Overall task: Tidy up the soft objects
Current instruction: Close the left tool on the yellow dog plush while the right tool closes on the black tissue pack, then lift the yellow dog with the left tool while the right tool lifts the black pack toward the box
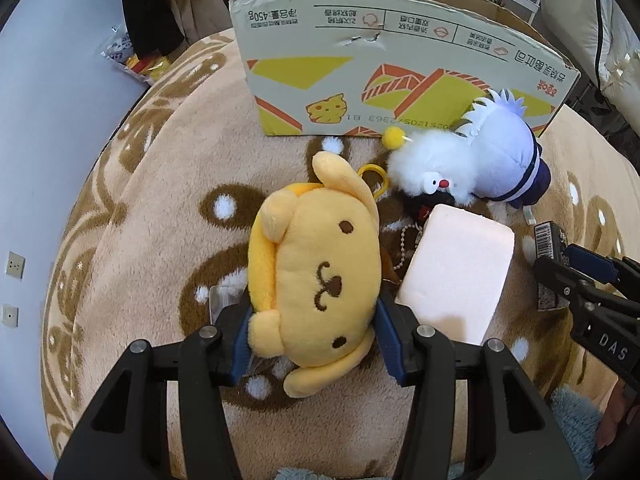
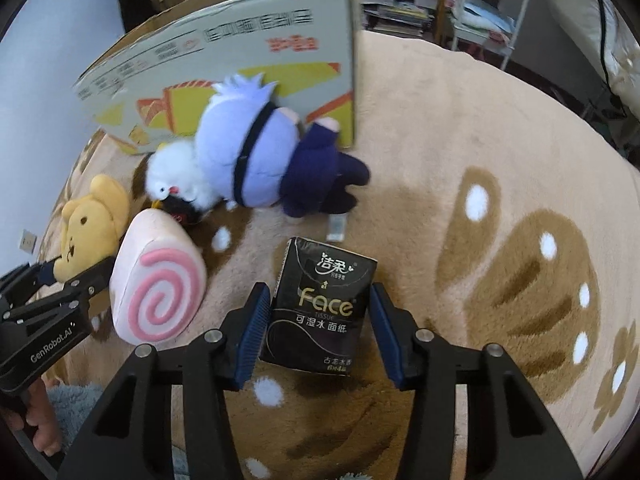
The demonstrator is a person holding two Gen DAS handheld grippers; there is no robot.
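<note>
A yellow dog plush lies on the patterned blanket between the pads of my left gripper, which press against its sides; it also shows in the right wrist view. A black tissue pack lies between the open pads of my right gripper, with small gaps on both sides. A pink swirl-roll cushion lies between the two grippers. A white-haired doll in blue and a fluffy white plush lie against a cardboard box.
The beige and brown fleece blanket covers the whole surface. A white shelf rack and bookshelves stand behind the box. A wall with sockets is at left. A plastic bag lies at the far left.
</note>
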